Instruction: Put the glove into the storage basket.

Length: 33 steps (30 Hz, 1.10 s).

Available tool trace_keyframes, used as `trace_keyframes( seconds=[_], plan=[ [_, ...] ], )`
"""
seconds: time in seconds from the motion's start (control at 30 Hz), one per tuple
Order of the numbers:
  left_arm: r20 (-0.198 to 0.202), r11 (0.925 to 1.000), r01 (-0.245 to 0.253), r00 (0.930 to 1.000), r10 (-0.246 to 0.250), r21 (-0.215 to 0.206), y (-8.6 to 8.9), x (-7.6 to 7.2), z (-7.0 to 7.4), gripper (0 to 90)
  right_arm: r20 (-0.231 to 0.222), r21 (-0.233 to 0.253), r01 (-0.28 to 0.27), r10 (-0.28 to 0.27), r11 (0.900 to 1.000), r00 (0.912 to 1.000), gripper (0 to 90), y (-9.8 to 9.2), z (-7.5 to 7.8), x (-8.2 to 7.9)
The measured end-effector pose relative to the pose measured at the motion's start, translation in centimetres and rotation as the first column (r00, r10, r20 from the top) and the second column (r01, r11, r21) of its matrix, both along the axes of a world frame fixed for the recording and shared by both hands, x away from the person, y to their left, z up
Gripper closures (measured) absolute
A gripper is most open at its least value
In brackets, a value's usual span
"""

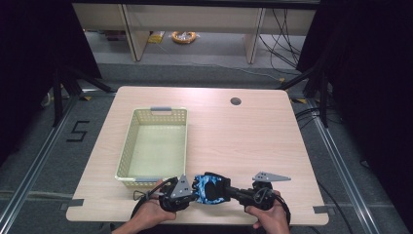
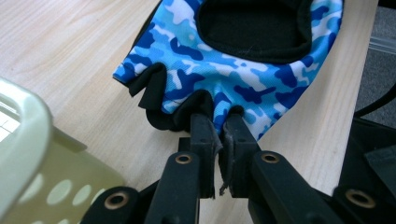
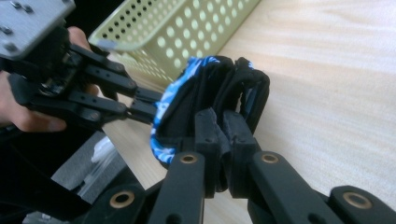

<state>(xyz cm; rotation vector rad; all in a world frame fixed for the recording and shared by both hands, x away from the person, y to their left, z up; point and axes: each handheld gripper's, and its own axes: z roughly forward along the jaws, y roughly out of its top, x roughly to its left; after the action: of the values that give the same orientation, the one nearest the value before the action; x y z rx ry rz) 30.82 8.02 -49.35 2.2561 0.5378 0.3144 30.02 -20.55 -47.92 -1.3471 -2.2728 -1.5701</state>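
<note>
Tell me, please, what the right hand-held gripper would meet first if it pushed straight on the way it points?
Beyond the glove it pinches, the right hand-held gripper would probably meet the left hand-held gripper facing it, though depth is unclear.

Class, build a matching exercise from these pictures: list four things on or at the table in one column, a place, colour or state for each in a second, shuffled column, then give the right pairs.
Column one:
1. basket
2. glove
3. left gripper
4. round hole

Column two:
A. blue camouflage pattern with black patches
B. far right part of the table top
C. pale green, perforated walls, nothing inside
D. shut on the glove's finger-end edge

Pairs: 1-C, 2-A, 3-D, 4-B
</note>
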Motion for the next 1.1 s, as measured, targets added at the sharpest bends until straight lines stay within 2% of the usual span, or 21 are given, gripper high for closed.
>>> trace_keyframes(
  seconds=[0.07, 0.1, 0.17, 0.2, 0.27, 0.3, 0.4, 0.43, 0.53, 0.6, 0.67, 0.7, 0.73, 0.77, 0.83, 0.9, 0.93, 0.97, 1.0, 1.03, 1.1],
  plan=[
    [0.018, 0.9999, 0.009, 0.9998, -0.009, 0.014, 0.2, 0.2, 0.4, 83.4, 0.005, -0.009, -0.001, 0.001, 1.0, 1.0, 86.4, 0.1, 0.3, -0.1],
    [0.01, 1.0, -0.007, 0.9999, 0.007, -0.005, 0.1, 0.0, 0.5, 83.5, -0.022, -0.002, 0.011, -0.011, 1.0, 0.9997, 86.4, 0.3, 0.5, -0.2],
    [0.015, 1.0, -0.008, 0.9999, 0.008, 0.001, 0.3, 0.1, 0.7, 83.5, -0.026, 0.012, 0.003, -0.003, 1.0, 0.9996, 86.4, 0.4, 0.8, -0.2],
    [0.022, 0.9999, -0.01, 0.9997, 0.01, -0.011, 0.4, 0.1, 0.7, 83.4, -0.001, -0.006, 0.003, -0.003, 1.0, 1.0, 86.4, 0.4, 0.9, 0.0],
    [0.036, 1.0, -0.006, 0.9993, 0.006, -0.008, 0.6, 0.2, 1.0, 83.4, -0.008, 0.013, -0.012, 0.012, 1.0, 0.9999, 86.4, 0.6, 1.3, -0.1],
    [0.026, 0.9996, -0.021, 0.9994, 0.022, -0.021, 0.6, 0.0, 1.2, 83.4, 0.022, 0.003, -0.024, 0.024, 1.0, 0.9995, 86.4, 0.6, 1.4, 0.1],
    [0.029, 0.9989, -0.025, 0.9993, 0.026, -0.04, 0.7, 0.0, 1.5, 83.2, 0.021, 0.007, -0.031, 0.03, 1.0, 0.9993, 86.4, 0.8, 1.9, 0.0],
    [0.039, 0.9995, -0.021, 0.999, 0.022, -0.024, 0.9, 0.1, 1.7, 83.2, 0.0, 0.018, -0.034, 0.034, 0.999, 0.9994, 86.4, 0.9, 2.3, -0.2],
    [0.045, 0.9987, -0.023, 0.9987, 0.025, -0.046, 0.9, 0.0, 2.1, 83.2, 0.012, 0.012, -0.037, 0.037, 0.999, 0.9992, 86.4, 0.9, 3.0, -0.1],
    [0.055, 0.9987, -0.021, 0.9982, 0.024, -0.047, 1.0, -0.1, 2.6, 83.2, 0.052, -0.01, -0.047, 0.048, 0.999, 0.9975, 86.4, 0.9, 3.6, 0.2],
    [0.04, 0.9975, -0.026, 0.9988, 0.028, -0.065, 1.0, -0.1, 2.7, 83.1, 0.033, -0.006, -0.04, 0.04, 0.999, 0.9987, 86.4, 1.1, 3.9, 0.2],
    [0.057, 0.998, -0.032, 0.9978, 0.035, -0.054, 1.1, -0.1, 2.9, 83.1, 0.02, 0.006, -0.047, 0.046, 0.999, 0.9987, 86.4, 1.1, 4.2, 0.1],
    [0.06, 0.9984, -0.012, 0.9981, 0.015, -0.056, 1.2, 0.0, 3.3, 83.1, 0.049, -0.004, -0.055, 0.055, 0.998, 0.9973, 86.4, 1.1, 4.7, 0.3],
    [0.056, 0.9975, -0.034, 0.9977, 0.037, -0.061, 1.3, 0.0, 3.5, 83.1, 0.038, 0.001, -0.057, 0.056, 0.998, 0.9977, 86.4, 1.3, 5.0, 0.3],
    [0.062, 0.9969, -0.032, 0.9974, 0.037, -0.072, 1.3, 0.0, 3.6, 83.0, 0.06, -0.007, -0.069, 0.069, 0.998, 0.9958, 86.4, 1.4, 5.4, 0.6],
    [0.058, 0.9967, -0.036, 0.9975, 0.041, -0.072, 1.7, 0.2, 4.4, 83.0, 0.051, -0.002, -0.073, 0.073, 0.997, 0.996, 86.4, 1.7, 6.2, 0.7],
    [0.071, 0.9952, -0.034, 0.9966, 0.041, -0.091, 1.7, 0.3, 4.6, 83.0, 0.051, -0.002, -0.073, 0.073, 0.997, 0.996, 86.4, 1.7, 6.2, 0.7],
    [0.074, 0.995, -0.04, 0.9961, 0.047, -0.092, 2.0, 0.4, 5.3, 82.9, 0.071, -0.006, -0.087, 0.087, 0.996, 0.9937, 86.4, 2.0, 7.0, 0.9],
    [0.082, 0.9958, -0.041, 0.9955, 0.047, -0.082, 2.2, 0.5, 5.7, 82.9, 0.059, -0.006, -0.079, 0.08, 0.997, 0.9951, 86.5, 2.2, 7.4, 0.9],
    [0.081, 0.9957, -0.045, 0.9953, 0.052, -0.081, 2.4, 0.6, 6.1, 82.8, 0.089, -0.008, -0.092, 0.092, 0.996, 0.9917, 86.4, 2.3, 7.7, 1.2],
    [0.081, 0.9959, -0.045, 0.9954, 0.051, -0.078, 2.7, 0.8, 6.5, 82.8, 0.079, -0.004, -0.092, 0.092, 0.996, 0.9927, 86.4, 2.7, 8.5, 1.4]
  ],
)
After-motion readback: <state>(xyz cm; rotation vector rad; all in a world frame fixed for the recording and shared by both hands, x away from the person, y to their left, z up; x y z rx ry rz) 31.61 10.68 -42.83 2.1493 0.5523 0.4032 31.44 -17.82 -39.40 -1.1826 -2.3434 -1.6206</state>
